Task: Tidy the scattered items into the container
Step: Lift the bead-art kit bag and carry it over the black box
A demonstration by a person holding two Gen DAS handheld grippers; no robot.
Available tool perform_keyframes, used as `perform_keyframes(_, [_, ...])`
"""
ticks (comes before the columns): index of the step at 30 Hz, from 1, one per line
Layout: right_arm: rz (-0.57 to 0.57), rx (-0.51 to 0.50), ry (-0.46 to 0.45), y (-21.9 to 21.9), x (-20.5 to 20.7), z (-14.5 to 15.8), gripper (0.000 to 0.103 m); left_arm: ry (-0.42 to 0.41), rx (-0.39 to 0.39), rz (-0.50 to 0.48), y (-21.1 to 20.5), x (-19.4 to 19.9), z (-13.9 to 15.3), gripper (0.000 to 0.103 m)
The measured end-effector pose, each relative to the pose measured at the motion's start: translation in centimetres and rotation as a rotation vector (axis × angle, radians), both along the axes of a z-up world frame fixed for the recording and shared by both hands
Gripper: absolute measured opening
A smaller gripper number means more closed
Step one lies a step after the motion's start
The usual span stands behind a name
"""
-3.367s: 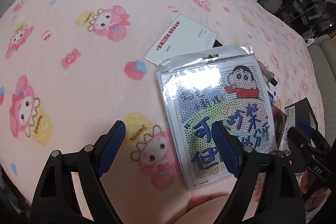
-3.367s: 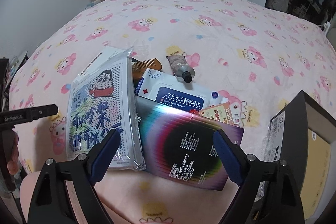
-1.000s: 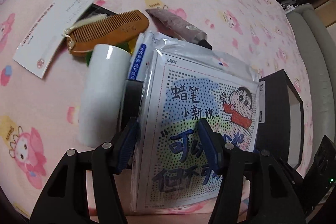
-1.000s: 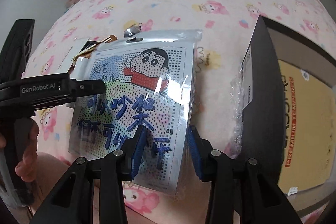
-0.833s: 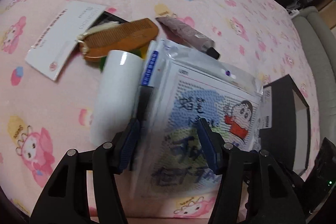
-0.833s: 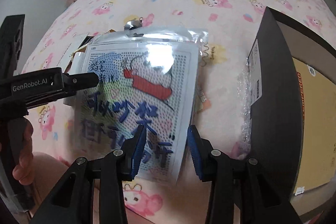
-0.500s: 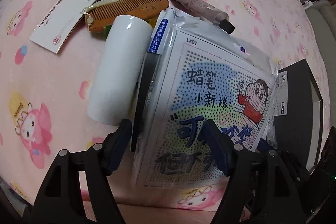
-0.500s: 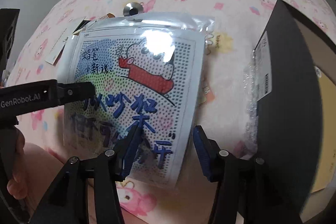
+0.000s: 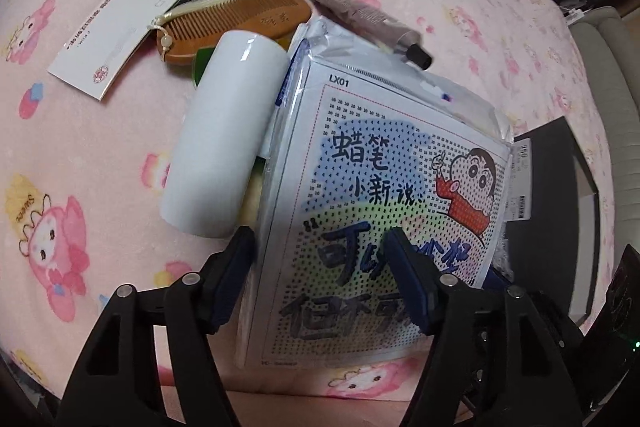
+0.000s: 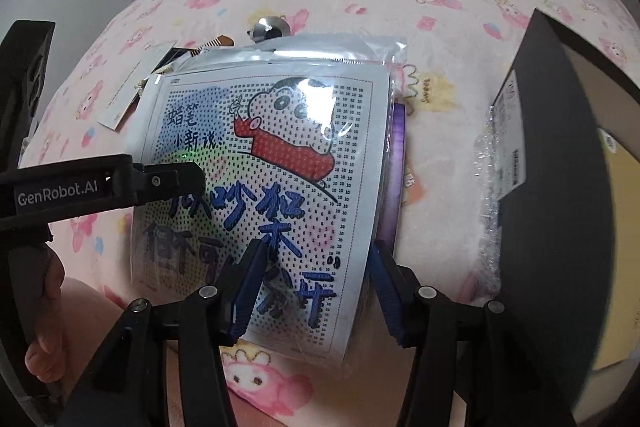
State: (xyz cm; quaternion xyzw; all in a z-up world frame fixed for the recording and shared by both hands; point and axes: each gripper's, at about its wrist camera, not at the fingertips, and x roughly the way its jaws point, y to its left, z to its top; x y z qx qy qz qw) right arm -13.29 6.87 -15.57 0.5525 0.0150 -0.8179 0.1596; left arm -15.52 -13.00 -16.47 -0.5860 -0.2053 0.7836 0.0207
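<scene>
L gripper (image 9: 318,245) straddles the cartoon packet's (image 9: 380,167) near-left edge, jaws closing w/ the edge between them but no clear pinch yet. R gripper (image 10: 318,251) stands part-open astride its near-right corner, pads not pressing. Best approach, imo: get one firm pinch on the near edge before lifting, since the glossy sleeve may slip, then swing it right to the black box (image 10: 560,187). Packet sits propped at a tilt on the pink blanket (image 9: 100,147), near the box, long axis running away from the grippers, hang-hole strip at the far end.

The tall black open box (image 10: 560,227) walls off the right; the pink cartoon-print bed (image 9: 80,147) lies bare leftward, beyond the white cylinder (image 9: 224,135).
</scene>
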Motion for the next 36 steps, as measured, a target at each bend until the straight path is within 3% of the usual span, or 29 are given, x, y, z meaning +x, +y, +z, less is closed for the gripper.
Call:
perform_keyframes(5, [-0.015, -0.032, 0.082, 1.5, 1.1, 4.4, 0.049, 0.086, 0.081, -0.026, -0.2, 1.4, 3.1, 0.061])
perform_keyframes(10, [-0.023, -0.044, 0.188, 2.9, 1.2, 8.8, 0.049, 0.118, 0.173, -0.051, 1.1, 1.8, 5.0, 0.061])
perform_keyframes(18, [-0.047, -0.107, 0.214, 7.1, 2.2, 11.3, 0.049, 0.176, 0.196, -0.086, 4.7, 3.3, 8.3, 0.061])
perform_keyframes(26, [-0.087, -0.130, 0.311, 11.6, 3.1, 15.5, 0.049, 0.256, 0.199, -0.142, 9.8, 1.7, 12.1, 0.061])
perform_keyframes(30, [-0.123, -0.120, 0.335, 14.6, 2.8, 16.1, 0.049, 0.251, 0.203, -0.190, 13.5, 0.1, 12.4, 0.061])
perform_keyframes(36, [-0.207, -0.128, 0.310, 20.1, 2.0, 14.4, 0.049, 0.217, 0.202, -0.267, 19.3, -2.4, 10.5, 0.061])
